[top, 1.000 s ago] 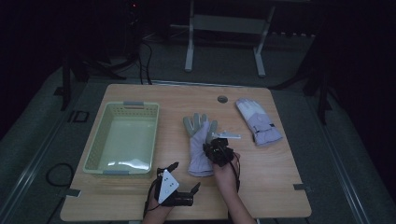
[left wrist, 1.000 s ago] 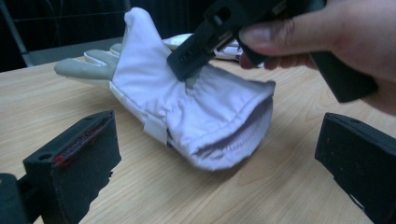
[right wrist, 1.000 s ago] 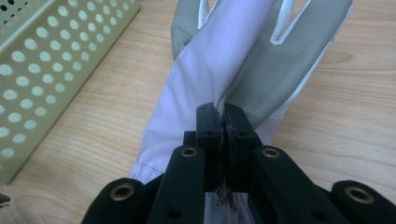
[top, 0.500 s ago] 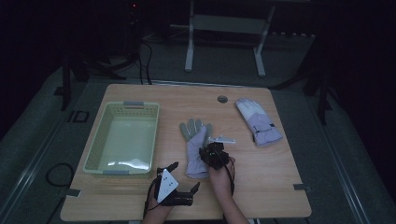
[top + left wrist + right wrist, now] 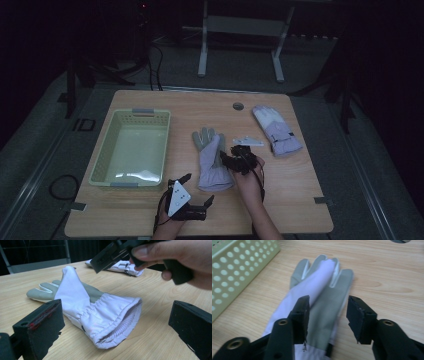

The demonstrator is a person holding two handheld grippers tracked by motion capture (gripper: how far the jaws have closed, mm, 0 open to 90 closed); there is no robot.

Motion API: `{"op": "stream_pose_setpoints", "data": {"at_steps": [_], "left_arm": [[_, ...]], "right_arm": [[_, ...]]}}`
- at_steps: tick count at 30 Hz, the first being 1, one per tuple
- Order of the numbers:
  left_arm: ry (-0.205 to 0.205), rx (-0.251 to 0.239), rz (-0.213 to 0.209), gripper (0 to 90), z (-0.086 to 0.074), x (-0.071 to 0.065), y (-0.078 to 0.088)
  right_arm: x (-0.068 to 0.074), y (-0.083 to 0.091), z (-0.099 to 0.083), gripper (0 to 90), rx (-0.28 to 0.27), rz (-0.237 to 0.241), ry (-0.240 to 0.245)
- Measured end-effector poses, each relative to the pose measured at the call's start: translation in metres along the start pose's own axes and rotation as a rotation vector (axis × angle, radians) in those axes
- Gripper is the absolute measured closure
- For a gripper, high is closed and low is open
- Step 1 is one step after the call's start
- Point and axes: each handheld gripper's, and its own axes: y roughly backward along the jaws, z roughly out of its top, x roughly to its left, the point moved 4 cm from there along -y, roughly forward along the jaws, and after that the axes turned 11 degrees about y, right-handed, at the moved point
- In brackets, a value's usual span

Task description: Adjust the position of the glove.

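The right gripper (image 5: 239, 161) is hovering over a grey-and-white glove (image 5: 212, 160) lying palm-up on the wooden table (image 5: 300, 200), its jaws having just been opening, with the glove below and between them, unpinched. The left gripper (image 5: 197, 189) is waiting with jaws wide apart, the glove's cuff directly ahead.

Counter (image 5: 150, 220) layout, high view: basket (image 5: 131, 148) at left; near glove (image 5: 212, 159) at centre, just right of the basket; far glove (image 5: 276, 130) farther right and behind. Both hand-held grippers sit near the front edge: left (image 5: 196, 189), right (image 5: 227, 156).
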Motion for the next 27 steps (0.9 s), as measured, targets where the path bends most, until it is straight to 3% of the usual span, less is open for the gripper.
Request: {"op": "stream_pose_setpoints", "data": {"at_steps": [3, 10, 12, 16, 20, 21, 23, 27], "left_arm": [[0.001, 0.004, -0.001, 0.2, 0.0, 0.0, 0.0], [0.003, 0.006, 0.0, 0.2, 0.0, 0.0, 0.0], [0.003, 0.008, 0.001, 0.2, 0.0, 0.0, 0.0], [0.004, 0.008, -0.001, 0.2, 0.0, 0.0, 0.0], [0.004, 0.009, -0.001, 0.2, 0.0, 0.001, 0.0], [0.003, 0.01, -0.002, 0.2, 0.0, 0.001, 0.0], [0.003, 0.009, -0.002, 0.2, 0.0, 0.001, 0.0], [0.004, 0.008, -0.002, 0.2, 0.0, 0.001, 0.0]], "right_arm": [[-0.01, 0.005, 0.001, 52.5, 0.007, 0.031, 0.003], [-0.033, 0.022, 0.002, 50.1, -0.044, 0.008, 0.012], [-0.039, 0.025, 0.001, 47.0, -0.041, -0.018, 0.035], [-0.052, 0.029, 0.0, 44.5, -0.034, -0.014, 0.06], [-0.058, 0.031, -0.001, 45.3, -0.031, -0.02, 0.063], [-0.067, 0.033, -0.003, 41.1, -0.031, -0.01, 0.061], [-0.072, 0.035, -0.003, 39.8, -0.038, -0.012, 0.06], [-0.085, 0.038, -0.003, 43.9, -0.036, -0.019, 0.059]]}}
